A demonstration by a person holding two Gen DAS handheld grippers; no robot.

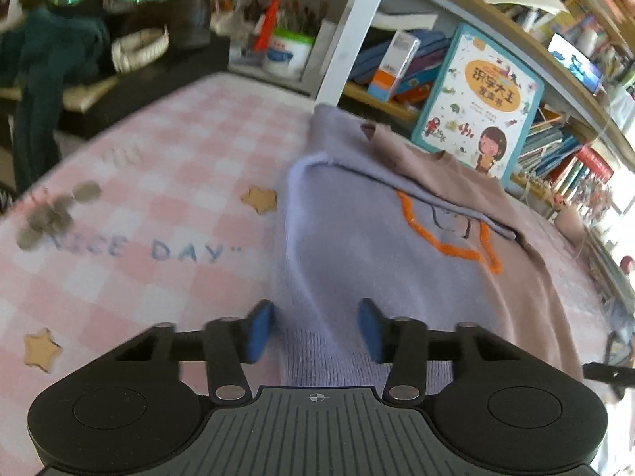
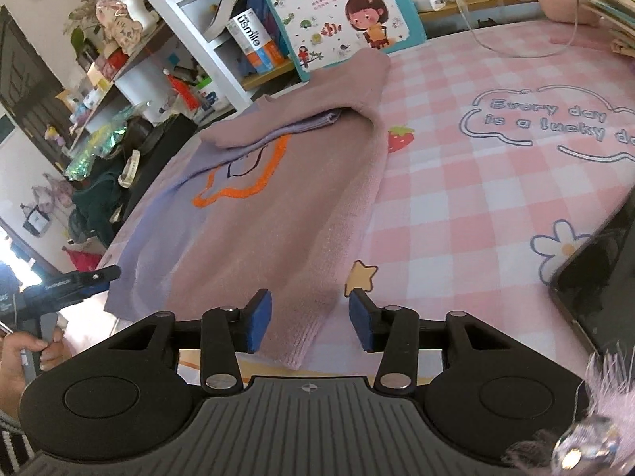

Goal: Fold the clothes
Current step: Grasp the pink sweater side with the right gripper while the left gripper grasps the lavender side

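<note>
Hovering both tools over the sweater's [image 2: 278, 206] near hem, I have the left gripper [image 1: 315, 327] and right gripper [image 2: 310, 323] spread apart, holding nothing. I'd pinch both hem corners level for a square fold. It lies on the pink checked sheet [image 2: 456, 198], sleeves tucked in, long axis running near to far, collar toward the picture book [image 2: 337, 12].

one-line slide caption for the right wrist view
Open right gripper poised over the hem of a half-folded sweater on a pink checked sheet.

blur: shelf clutter [image 1: 131, 31] | hidden: sweater [image 2: 278, 214] hem behind rt gripper [image 2: 310, 319] | cut off: laptop [image 2: 603, 277]
</note>
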